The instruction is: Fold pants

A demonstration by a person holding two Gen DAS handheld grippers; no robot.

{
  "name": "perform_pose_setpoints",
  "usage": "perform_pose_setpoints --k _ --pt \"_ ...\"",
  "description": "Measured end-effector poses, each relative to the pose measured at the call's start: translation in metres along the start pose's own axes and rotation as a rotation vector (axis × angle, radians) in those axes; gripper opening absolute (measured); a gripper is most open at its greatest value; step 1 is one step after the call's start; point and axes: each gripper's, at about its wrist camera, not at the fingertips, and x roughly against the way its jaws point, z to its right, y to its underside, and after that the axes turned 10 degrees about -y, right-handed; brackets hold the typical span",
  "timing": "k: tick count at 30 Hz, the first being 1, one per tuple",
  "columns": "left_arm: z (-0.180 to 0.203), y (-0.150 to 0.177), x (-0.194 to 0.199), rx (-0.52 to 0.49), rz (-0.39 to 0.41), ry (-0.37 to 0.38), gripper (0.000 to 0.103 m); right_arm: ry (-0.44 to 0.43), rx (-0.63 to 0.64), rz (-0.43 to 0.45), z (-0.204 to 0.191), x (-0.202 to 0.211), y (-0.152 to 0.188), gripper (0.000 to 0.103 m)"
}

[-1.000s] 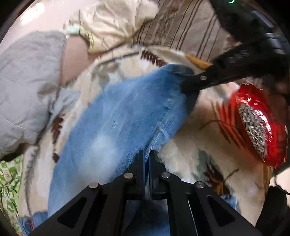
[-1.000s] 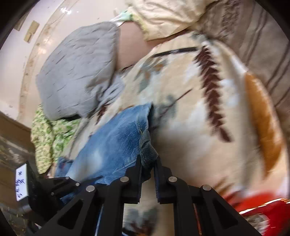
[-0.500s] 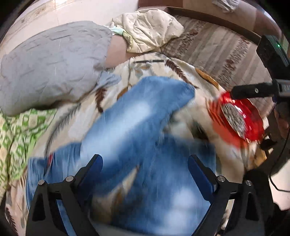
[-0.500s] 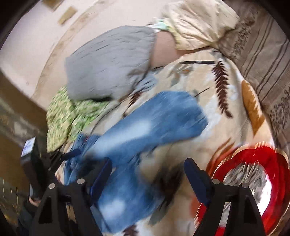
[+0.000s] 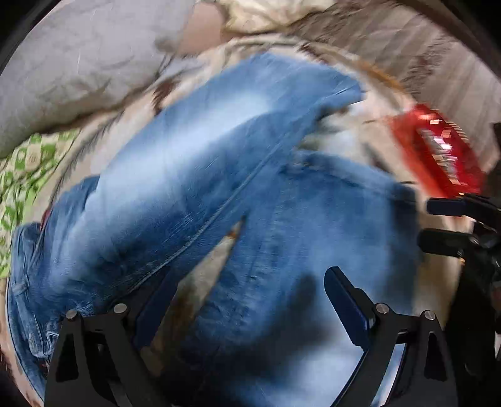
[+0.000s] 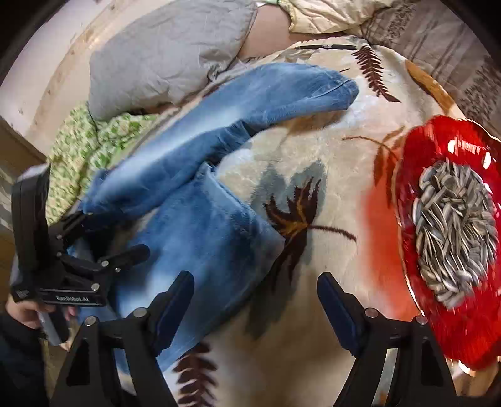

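Note:
Blue jeans (image 6: 200, 175) lie on a cream leaf-patterned blanket (image 6: 316, 150), the two legs spread apart in a V; they fill the left wrist view (image 5: 219, 175), which is blurred. My left gripper (image 5: 247, 300) is open and empty just above the jeans; it also shows at the left of the right wrist view (image 6: 103, 241). My right gripper (image 6: 255, 300) is open and empty over the blanket beside the nearer leg's hem. Its fingers (image 5: 444, 225) show at the right edge of the left wrist view.
A red dish (image 6: 416, 306) of sunflower seeds sits on the blanket at the right, close to my right gripper. A grey pillow (image 6: 169, 53), a cream pillow (image 6: 332, 15) and a green patterned cloth (image 6: 84, 144) lie at the far side. A black pen (image 6: 325, 47) lies beyond the jeans.
Both grippers were shut on the hem of one jeans leg a second ago. They have opened, let go and pulled back. The leg now lies on the blanket.

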Motion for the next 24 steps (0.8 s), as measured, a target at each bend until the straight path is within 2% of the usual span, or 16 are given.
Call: perform_pose_setpoints --k 2,3,4,5,6,8,11,15,20,22,24 --pt "-0.003 -0.001 -0.013 0.031 -0.044 0.015 0.095 -0.012 0.014 -0.001 0.001 -0.011 -0.005 0.082" --pt "-0.004 0.0 -0.016 0.036 -0.052 0.041 0.092 -0.029 0.018 -0.002 0.0 -0.016 -0.008 0.073" --pt "-0.004 -0.001 -0.017 0.029 -0.047 0.064 0.082 -0.043 0.025 -0.01 0.0 -0.023 -0.01 0.062" --pt "-0.004 0.0 -0.015 0.004 -0.042 0.09 0.046 -0.042 0.033 -0.016 0.0 -0.026 -0.012 0.034" --pt "-0.004 0.0 -0.012 -0.012 -0.035 0.085 0.025 -0.032 0.052 -0.015 -0.002 -0.028 -0.013 0.025" --pt "-0.006 -0.002 -0.008 -0.031 -0.056 0.143 0.009 -0.053 0.099 -0.004 -0.009 -0.026 -0.012 0.016" --pt "-0.005 -0.003 0.008 -0.051 -0.037 0.165 0.007 -0.058 0.157 0.029 -0.024 -0.013 -0.008 0.014" --pt "0.01 -0.016 0.049 -0.08 0.063 0.223 0.006 -0.076 0.19 0.129 -0.034 0.036 0.004 0.013" --pt "0.052 -0.064 0.083 -0.139 0.199 0.305 0.006 -0.032 0.157 0.304 -0.025 0.112 0.012 0.013" --pt "0.07 -0.086 0.083 -0.148 0.216 0.331 0.006 0.014 0.116 0.352 -0.01 0.136 0.013 0.013" --pt "0.095 -0.107 0.074 -0.168 0.205 0.304 0.013 0.072 0.057 0.353 0.01 0.146 0.012 0.017"
